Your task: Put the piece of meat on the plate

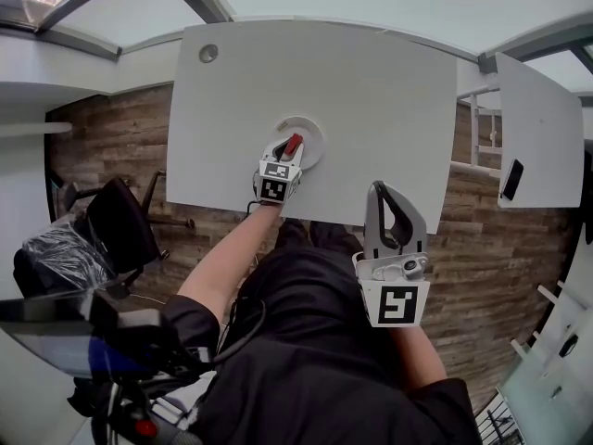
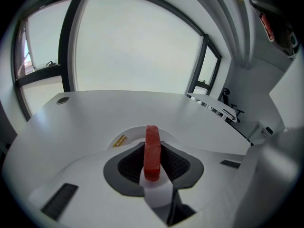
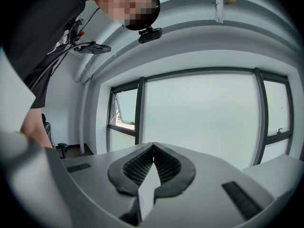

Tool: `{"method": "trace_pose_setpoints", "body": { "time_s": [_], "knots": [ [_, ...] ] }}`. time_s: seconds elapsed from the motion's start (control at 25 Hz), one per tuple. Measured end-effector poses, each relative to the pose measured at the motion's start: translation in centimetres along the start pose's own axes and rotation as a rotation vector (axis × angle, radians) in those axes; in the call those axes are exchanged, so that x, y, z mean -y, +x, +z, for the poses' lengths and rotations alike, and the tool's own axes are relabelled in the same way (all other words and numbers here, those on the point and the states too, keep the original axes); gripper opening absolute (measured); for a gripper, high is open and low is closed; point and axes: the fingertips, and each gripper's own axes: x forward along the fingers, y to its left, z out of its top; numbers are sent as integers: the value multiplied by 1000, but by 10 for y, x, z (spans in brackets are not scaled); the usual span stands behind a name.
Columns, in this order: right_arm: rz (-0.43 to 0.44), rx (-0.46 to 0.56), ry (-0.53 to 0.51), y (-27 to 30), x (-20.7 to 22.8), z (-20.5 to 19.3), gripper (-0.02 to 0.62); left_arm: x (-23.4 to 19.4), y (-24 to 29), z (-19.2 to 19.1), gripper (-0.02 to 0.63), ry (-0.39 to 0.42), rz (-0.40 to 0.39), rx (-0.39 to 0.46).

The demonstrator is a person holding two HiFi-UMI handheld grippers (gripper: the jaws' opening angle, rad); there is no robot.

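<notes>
- The left gripper (image 1: 290,149) is closed part-way on the meat (image 2: 152,153). The red slab stands on edge between the pads, and its top pokes out past the tips.
- The meat is over the plate (image 1: 313,128), towards the plate's near-left side. No view shows whether it touches the plate.
- The plate sits close to the near edge of the table (image 1: 371,91), with only a narrow strip of tabletop between them.
- Beyond the plate and to its right, the table is wide and bare. The only other feature is a grommet (image 1: 208,53) at the far left corner.
- The right gripper (image 3: 153,146) is closed tip to tip, with nothing between the pads. It is well to the right of the plate, with its tip at the table's near edge.
- A second table (image 1: 542,146) stands off to the right across a gap. A dark flat thing (image 1: 510,179) on it is too small to name.
- The left gripper hides the plate's near half. From the left gripper view only the far rim shows, along with a yellow mark (image 2: 120,140) too small to read.
</notes>
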Motion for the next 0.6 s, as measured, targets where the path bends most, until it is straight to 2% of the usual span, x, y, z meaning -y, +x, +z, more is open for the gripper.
{"method": "trace_pose_setpoints", "body": {
  "time_s": [0.16,0.28,0.4,0.6],
  "knots": [
    [-5,-1,-9,-3,0,-1,6,-3,0,-2,98,-32,-1,1],
    [-7,-1,-12,-5,0,-1,6,-5,1,0,98,-111,-24,27],
    [-10,0,-11,-6,0,-1,6,0,2,-2,98,-182,-55,15],
    [-6,3,-25,-6,-3,1,6,11,2,-5,97,-195,-83,7]
  ]
}}
